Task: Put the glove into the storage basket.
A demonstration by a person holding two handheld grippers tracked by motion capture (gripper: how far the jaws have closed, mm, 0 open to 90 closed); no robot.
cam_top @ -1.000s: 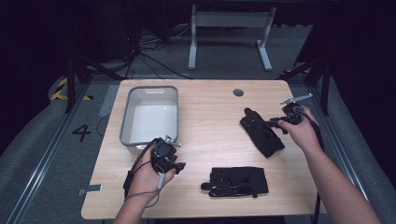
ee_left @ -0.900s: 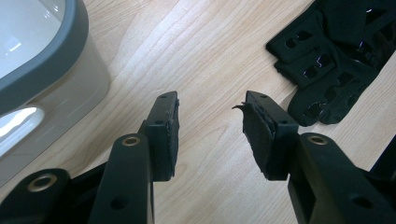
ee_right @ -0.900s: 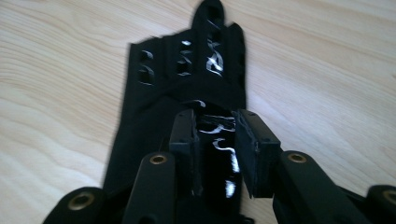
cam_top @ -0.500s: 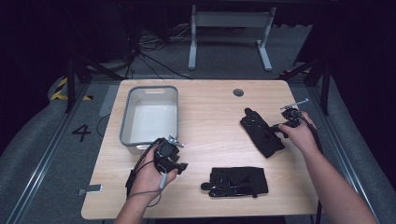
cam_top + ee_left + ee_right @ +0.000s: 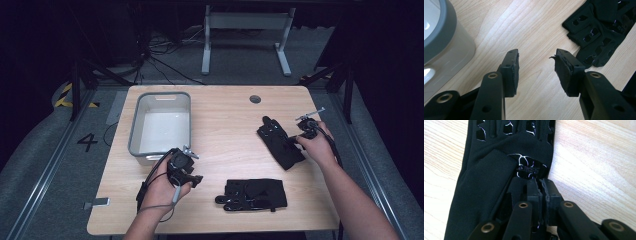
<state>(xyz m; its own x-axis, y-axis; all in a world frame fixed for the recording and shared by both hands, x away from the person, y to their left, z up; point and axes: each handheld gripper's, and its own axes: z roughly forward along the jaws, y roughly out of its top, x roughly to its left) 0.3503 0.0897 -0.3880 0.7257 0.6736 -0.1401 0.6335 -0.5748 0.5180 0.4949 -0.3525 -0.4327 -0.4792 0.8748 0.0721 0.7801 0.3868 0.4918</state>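
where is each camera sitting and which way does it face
High view: above the person's side, looking forward and down at the table; forearms, left gripper, right gripper.
Left gripper view: rides the left gripper, facing near glove, bin; jaws open.
Right gripper view: rides the right gripper, jaws just closed on far glove.
Shared: both gloves appear from above.

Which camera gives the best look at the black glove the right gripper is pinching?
The right gripper view: the glove lies close up, the right gripper shut on its edge. The high view shows it whole but small.
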